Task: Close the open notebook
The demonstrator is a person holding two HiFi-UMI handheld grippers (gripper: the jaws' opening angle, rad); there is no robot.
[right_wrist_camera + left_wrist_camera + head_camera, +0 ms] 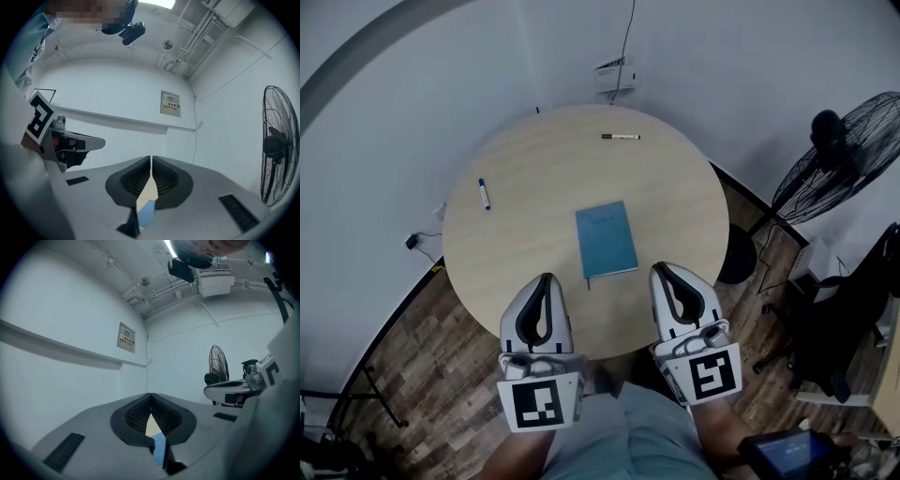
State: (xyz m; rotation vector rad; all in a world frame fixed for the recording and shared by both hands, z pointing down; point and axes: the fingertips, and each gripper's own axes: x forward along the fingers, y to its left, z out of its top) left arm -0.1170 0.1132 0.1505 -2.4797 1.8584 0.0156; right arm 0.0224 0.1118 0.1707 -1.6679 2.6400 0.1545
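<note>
**Both tongs idle short of a notebook that reads as closed**

Left tongs (546, 277): tips pressed together, nothing between them, over the near edge of the round worktop (534, 159). A blue marker (485, 194) lies well ahead and to their left. Teal notebook (606, 239): flat, cover up, ahead of and between the two tongs, touching neither. Right tongs (661, 269): tips likewise together, empty. Judged best practice: hold both clear, confirm the cover lies flush, and press lightly only if it lifts.
</note>
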